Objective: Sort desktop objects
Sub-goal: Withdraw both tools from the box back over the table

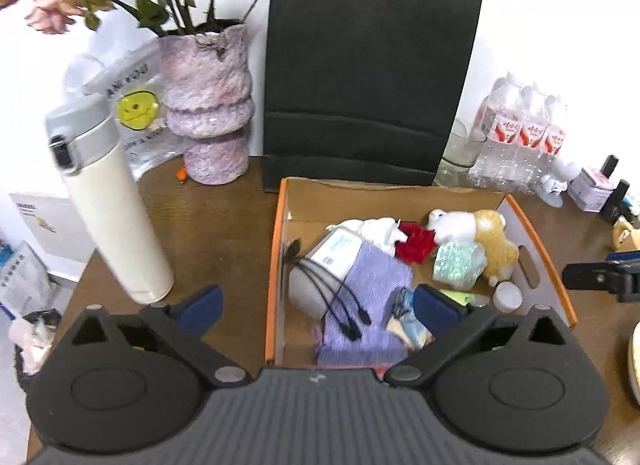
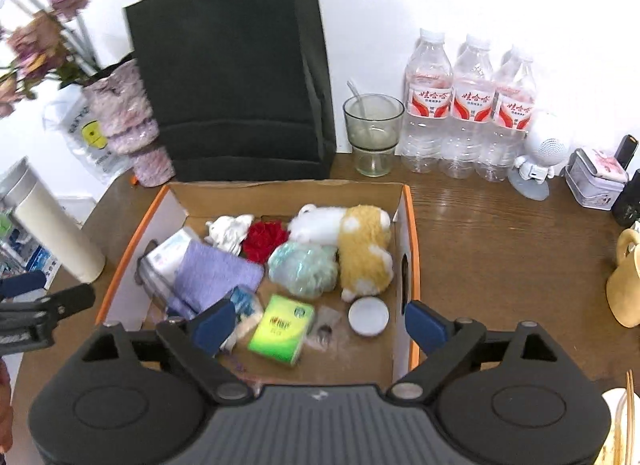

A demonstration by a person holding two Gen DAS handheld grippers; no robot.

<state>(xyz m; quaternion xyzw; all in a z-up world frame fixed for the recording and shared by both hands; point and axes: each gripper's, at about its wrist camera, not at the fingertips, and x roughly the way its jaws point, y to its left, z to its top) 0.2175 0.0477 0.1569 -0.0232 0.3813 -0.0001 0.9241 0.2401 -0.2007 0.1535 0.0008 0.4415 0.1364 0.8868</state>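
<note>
An orange-edged cardboard box (image 2: 412,225) (image 1: 276,265) sits on the brown table and holds a purple cloth (image 2: 216,273) (image 1: 372,285), a yellow-and-white plush toy (image 2: 364,249) (image 1: 492,241), a red flower (image 2: 262,241), a pale green pouch (image 2: 302,271), a green tissue pack (image 2: 282,327), a white round lid (image 2: 368,317), a white device with black cables (image 1: 332,253). My left gripper (image 1: 318,307) is open and empty over the box's near left wall. My right gripper (image 2: 318,325) is open and empty over the box's near part.
A black paper bag (image 2: 236,77) stands behind the box. A white thermos (image 1: 108,201) and a purple vase (image 1: 212,105) with dried flowers stand left. A glass cup (image 2: 372,133), three water bottles (image 2: 468,105), a small robot figure (image 2: 538,157), a tin (image 2: 596,181) and a yellow mug (image 2: 624,285) are right.
</note>
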